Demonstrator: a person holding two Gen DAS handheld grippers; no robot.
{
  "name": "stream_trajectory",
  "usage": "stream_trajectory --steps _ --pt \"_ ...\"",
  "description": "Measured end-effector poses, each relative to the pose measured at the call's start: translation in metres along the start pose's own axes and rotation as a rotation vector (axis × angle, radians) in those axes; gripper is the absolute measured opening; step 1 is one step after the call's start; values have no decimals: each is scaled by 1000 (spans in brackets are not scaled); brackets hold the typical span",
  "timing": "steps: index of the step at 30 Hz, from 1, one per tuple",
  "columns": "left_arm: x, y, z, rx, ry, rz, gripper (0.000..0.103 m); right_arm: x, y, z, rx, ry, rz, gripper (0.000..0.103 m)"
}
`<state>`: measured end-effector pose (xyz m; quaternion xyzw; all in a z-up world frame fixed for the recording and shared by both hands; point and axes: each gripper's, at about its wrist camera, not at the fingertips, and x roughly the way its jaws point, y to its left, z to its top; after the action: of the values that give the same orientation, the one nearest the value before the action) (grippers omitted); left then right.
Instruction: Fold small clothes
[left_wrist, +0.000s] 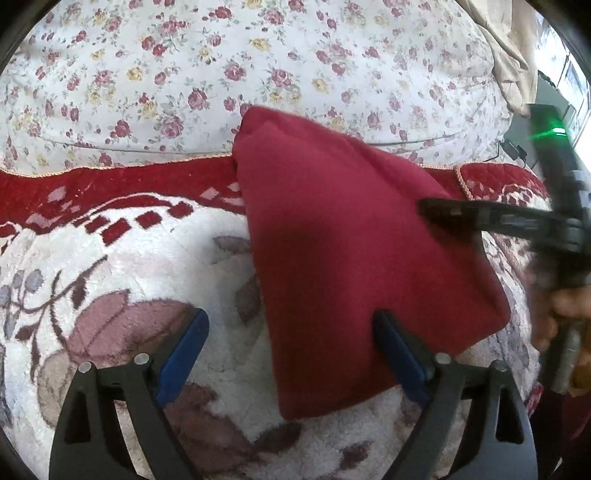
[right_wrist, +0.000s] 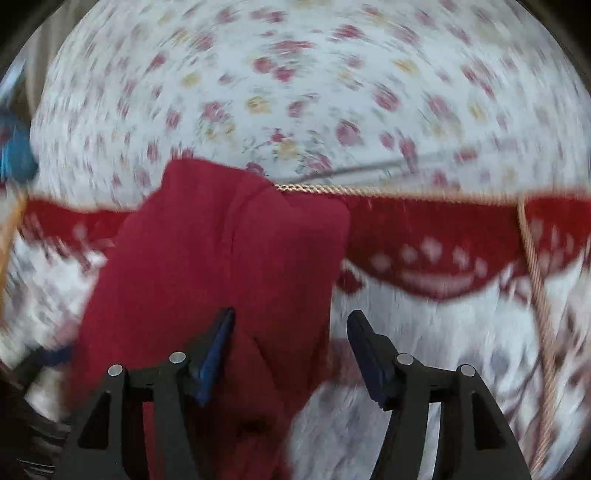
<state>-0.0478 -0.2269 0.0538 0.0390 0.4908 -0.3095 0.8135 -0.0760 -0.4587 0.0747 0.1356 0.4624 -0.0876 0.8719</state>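
We see the folded red garment (left_wrist: 343, 236) lying on a plush blanket (left_wrist: 110, 266), far end reaching the floral sheet (left_wrist: 258, 55). Left gripper (left_wrist: 291, 354) fingers apart, empty; right gripper (right_wrist: 291, 354) fingers apart over its near edge.

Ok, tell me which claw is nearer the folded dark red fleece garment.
Right. The right claw is over the folded dark red fleece garment; the left claw straddles its near left edge.

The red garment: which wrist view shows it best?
The left wrist view: the red garment is sharp there, lying folded on the fleece blanket, nearly all its outline visible. The right wrist view is motion-blurred, and its near end runs out of frame behind the fingers.
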Motion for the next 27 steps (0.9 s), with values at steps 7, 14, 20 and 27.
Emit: stream_trajectory --steps 7,14,20,27 --pt "-7 2 0 0 -14 11 91 -4 14 -47 -48 28 -34 75" --pt "-17 2 0 29 -49 58 91 -30 4 -44 29 -42 19 92" --pt "-16 7 2 6 -48 57 91 -22 1 -30 94 -30 48 97" --pt "-14 8 4 -2 -39 48 91 3 -6 -26 120 -22 85 97"
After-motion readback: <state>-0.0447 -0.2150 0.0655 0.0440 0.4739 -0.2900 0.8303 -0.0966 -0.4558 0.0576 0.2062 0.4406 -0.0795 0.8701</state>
